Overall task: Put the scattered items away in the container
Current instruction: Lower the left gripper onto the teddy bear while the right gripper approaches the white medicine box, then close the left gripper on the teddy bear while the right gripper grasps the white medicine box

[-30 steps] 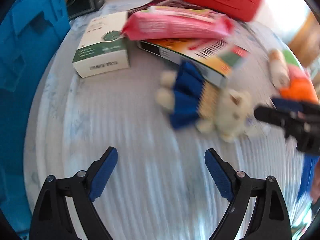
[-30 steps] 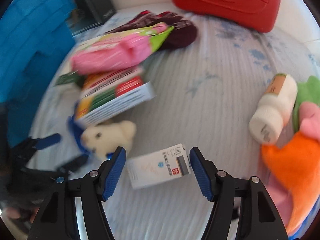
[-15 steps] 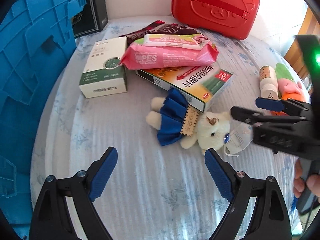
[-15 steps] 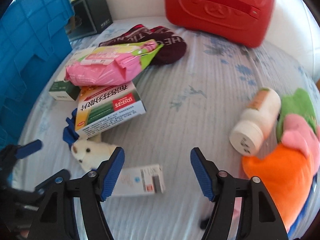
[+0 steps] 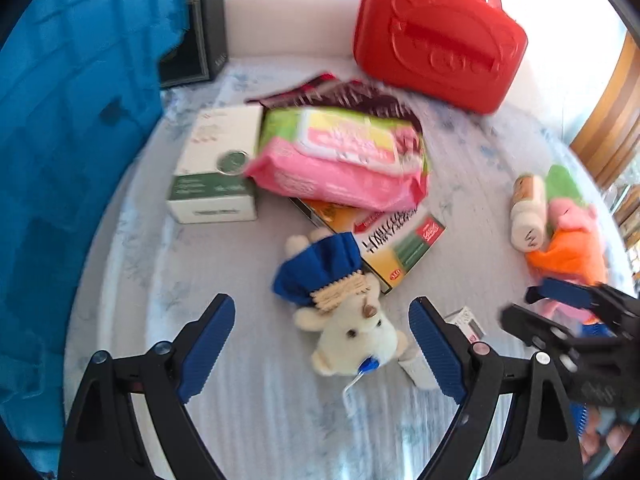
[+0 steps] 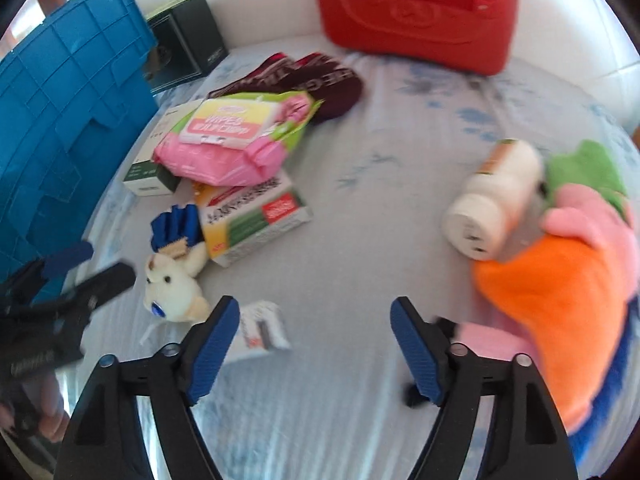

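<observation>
A cream teddy bear in a blue dress lies on the bed sheet, and my left gripper hovers open over it with the bear's head between its fingers, not touched. My right gripper is opening, with no pad pressing on anything. A small white box lies flat just inside its left finger. Also scattered are a pink wipes pack, a white-and-green box, a printed carton, a white bottle and an orange plush. The blue crate stands at the left.
A red bag leans against the white back wall. Dark socks lie behind the wipes, and a black box stands beside the crate. Each gripper shows in the other's view: the right gripper and the left gripper.
The right gripper's jaws have widened and it has slid right, leaving the small white box by its left finger. The left gripper has shifted so the bear now lies between its fingers.
</observation>
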`<action>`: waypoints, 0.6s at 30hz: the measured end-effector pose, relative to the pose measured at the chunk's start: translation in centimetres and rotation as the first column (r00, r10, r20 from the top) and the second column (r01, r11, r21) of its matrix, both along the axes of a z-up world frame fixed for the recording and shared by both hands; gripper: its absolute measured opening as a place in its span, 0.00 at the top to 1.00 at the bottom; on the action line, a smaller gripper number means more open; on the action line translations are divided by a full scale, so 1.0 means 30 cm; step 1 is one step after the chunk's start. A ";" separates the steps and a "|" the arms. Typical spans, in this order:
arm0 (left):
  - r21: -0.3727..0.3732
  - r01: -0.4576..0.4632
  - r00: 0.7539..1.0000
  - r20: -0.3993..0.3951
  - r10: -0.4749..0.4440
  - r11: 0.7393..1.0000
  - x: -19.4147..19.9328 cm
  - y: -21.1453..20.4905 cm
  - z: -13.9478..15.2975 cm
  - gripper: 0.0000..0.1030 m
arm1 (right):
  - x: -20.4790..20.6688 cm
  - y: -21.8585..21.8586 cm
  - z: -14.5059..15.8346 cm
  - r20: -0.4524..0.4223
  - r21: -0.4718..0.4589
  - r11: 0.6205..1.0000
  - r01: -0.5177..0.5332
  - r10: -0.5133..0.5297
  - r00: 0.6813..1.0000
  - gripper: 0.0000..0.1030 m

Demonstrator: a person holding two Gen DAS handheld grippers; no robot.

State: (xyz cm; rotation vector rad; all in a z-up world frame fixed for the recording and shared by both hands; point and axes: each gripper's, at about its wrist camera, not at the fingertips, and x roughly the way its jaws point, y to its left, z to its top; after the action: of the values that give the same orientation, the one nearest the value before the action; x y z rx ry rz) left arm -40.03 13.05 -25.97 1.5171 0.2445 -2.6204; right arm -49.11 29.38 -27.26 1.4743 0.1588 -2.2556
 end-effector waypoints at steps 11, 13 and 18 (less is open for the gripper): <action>-0.018 0.053 0.996 0.078 -0.052 0.998 0.038 0.053 -0.153 0.54 | 0.062 -0.045 -0.059 0.058 -0.051 0.999 -0.014 0.017 0.998 0.25; -0.009 0.054 0.996 0.075 -0.053 0.999 0.042 0.041 -0.153 0.54 | 0.075 -0.075 -0.069 0.061 -0.055 0.998 -0.030 0.034 0.998 0.25; -0.006 0.048 0.996 0.074 -0.047 0.999 0.053 0.014 -0.159 0.54 | 0.077 -0.125 -0.107 0.087 -0.060 0.997 -0.038 0.043 0.995 0.27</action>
State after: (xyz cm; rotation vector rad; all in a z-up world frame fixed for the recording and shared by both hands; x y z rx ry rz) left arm -38.44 13.49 -30.75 1.6333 0.1937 -2.5909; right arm -46.81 25.64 -30.46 1.5229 0.0947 -2.1406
